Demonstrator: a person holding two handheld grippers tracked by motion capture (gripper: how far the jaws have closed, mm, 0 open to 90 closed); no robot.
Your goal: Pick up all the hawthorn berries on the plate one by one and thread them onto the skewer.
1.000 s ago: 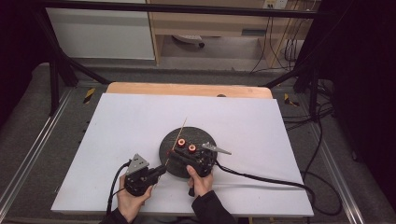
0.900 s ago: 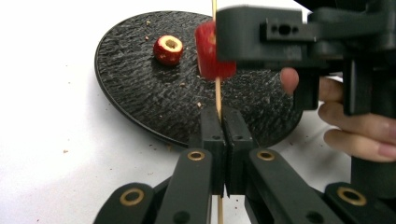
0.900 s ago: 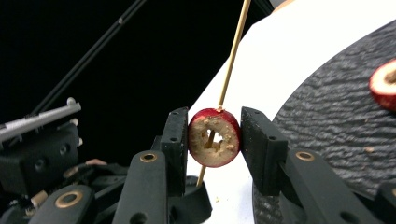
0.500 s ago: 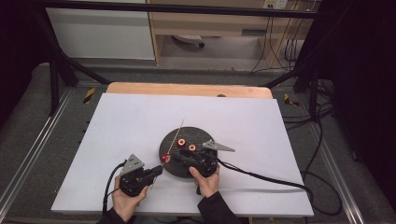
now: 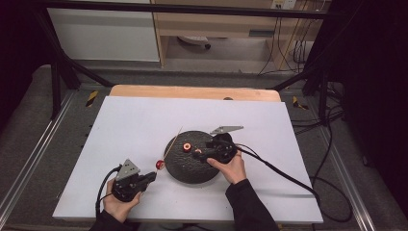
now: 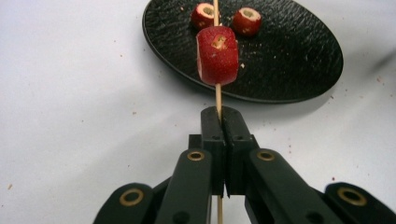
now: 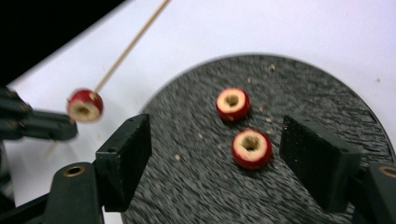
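Observation:
My left gripper (image 5: 150,176) is shut on a thin wooden skewer (image 6: 218,100) near the table's front left. One red cored fruit piece (image 6: 217,56) is threaded on the skewer just beyond the jaws, beside the rim of a black plate (image 5: 192,171). Two more red pieces (image 7: 232,103) (image 7: 251,148) lie on the plate with their holes up. My right gripper (image 7: 217,140) hovers open over the plate, and the nearer piece sits between its jaws without touching them. The skewer's far end (image 5: 179,132) points up and away over the plate.
The plate rests on a white sheet (image 5: 120,125) that covers a wooden table (image 5: 192,91). Small crumbs dot the plate and sheet. Cables trail from the right gripper across the sheet to the right edge (image 5: 279,171). Black frame legs stand at the table's far corners.
My left gripper has drawn back to the left with the skewer and its threaded piece. The right gripper has moved farther over the plate, toward the two loose pieces.

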